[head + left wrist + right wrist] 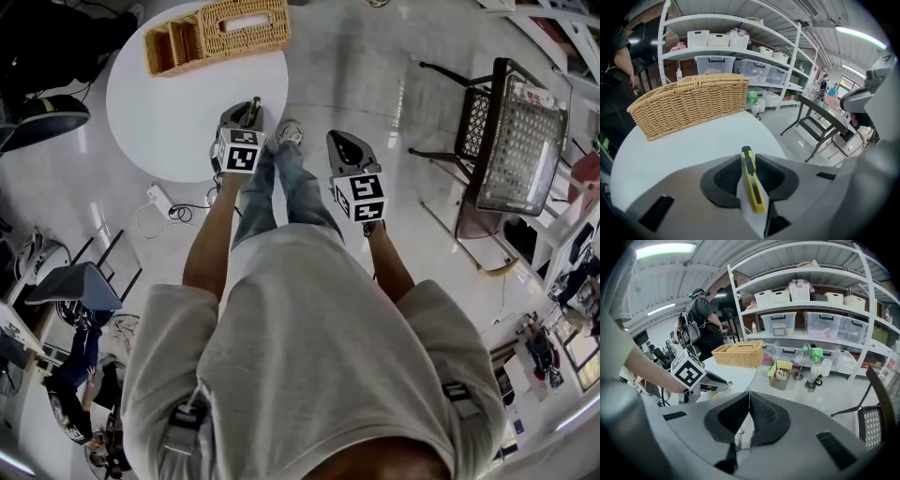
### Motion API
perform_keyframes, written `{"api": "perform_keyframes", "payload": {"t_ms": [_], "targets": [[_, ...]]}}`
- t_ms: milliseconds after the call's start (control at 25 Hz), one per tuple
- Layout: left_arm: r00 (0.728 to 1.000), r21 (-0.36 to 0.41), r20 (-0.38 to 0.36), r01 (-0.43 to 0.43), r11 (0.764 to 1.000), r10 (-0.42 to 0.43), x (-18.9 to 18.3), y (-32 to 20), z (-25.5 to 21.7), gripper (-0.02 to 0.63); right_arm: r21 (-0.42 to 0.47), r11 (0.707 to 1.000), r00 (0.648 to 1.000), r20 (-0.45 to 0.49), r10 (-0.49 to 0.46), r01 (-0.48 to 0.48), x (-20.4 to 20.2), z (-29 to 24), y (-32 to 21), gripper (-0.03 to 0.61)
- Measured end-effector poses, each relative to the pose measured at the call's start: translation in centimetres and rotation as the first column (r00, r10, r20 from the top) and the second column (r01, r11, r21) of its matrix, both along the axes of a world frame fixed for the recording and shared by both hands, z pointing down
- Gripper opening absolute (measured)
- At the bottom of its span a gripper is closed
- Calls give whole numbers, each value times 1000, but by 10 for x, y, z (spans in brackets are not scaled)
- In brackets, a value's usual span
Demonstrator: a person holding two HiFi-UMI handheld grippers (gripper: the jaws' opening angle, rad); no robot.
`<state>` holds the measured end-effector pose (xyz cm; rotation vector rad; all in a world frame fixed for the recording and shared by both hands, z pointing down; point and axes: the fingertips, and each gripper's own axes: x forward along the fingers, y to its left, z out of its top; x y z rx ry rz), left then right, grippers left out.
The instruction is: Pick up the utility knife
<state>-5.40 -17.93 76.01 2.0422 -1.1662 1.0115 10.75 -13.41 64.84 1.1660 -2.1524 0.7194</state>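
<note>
The utility knife (753,183), yellow with a black slider, is clamped between the pads of my left gripper (749,158) and points away over the white round table (693,145). From the head view the left gripper (247,120) hangs over the table's near edge (178,141), the knife's dark tip (253,106) poking out in front. In the right gripper view the left gripper's marker cube (687,371) and the knife's yellow tip (729,382) show at the left. My right gripper (749,397) is shut on nothing, held over the floor (348,148).
A wicker basket (217,35) stands at the table's far side (691,105). A black mesh chair (506,131) is at the right. A power strip with cables (160,200) lies on the floor below the table. Shelves with bins (740,42) and a person (701,317) are behind.
</note>
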Motion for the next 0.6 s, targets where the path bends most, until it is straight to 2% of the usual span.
{"api": "perform_keyframes", "payload": {"t_ms": [120,360,600], "targets": [[1000,2,19,-5,1000,5,-1,0,0,75,-4,1000,1000,-1,-3,3,0,1,0,32],[1000,2,7,-7,1000,7,-1,-1,-4,74,2,1000,1000,5,-16,16,-6,-1,-6,32],[1000,56,-20,23,998,-22,-13,-5,-25,74,10,1000,1000,10,-27,27,-15,-4,-11,32]]}}
